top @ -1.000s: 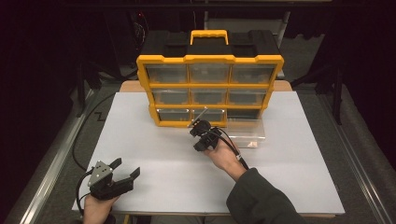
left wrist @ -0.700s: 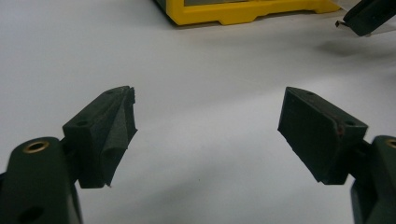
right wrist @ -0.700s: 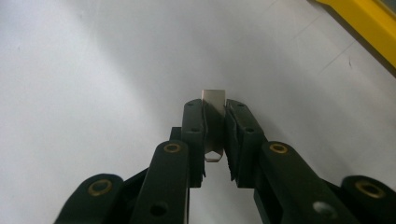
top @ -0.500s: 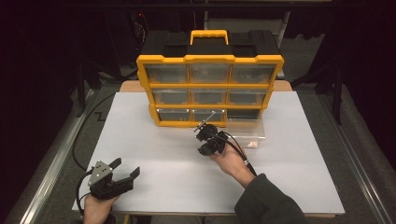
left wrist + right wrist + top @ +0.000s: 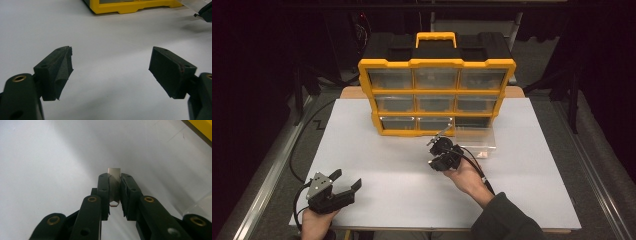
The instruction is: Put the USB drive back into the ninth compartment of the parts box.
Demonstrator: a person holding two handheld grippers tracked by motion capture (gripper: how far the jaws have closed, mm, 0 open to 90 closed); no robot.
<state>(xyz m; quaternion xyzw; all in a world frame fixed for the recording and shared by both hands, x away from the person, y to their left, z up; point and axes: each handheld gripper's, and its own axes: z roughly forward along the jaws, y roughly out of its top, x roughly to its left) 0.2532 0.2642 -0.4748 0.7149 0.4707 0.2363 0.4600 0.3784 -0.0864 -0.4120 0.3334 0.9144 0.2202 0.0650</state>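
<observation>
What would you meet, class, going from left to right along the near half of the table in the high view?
Left tongs, open on the white table → right tongs, shut on a small metal piece → clear drawer pulled out of the yellow organiser.

No text, label, brand, number or sign can be read anywhere. The yellow organizer (image 5: 437, 95) bears no legible lettering on its frame or its drawers, and the white table (image 5: 377, 165) carries no markings.
</observation>
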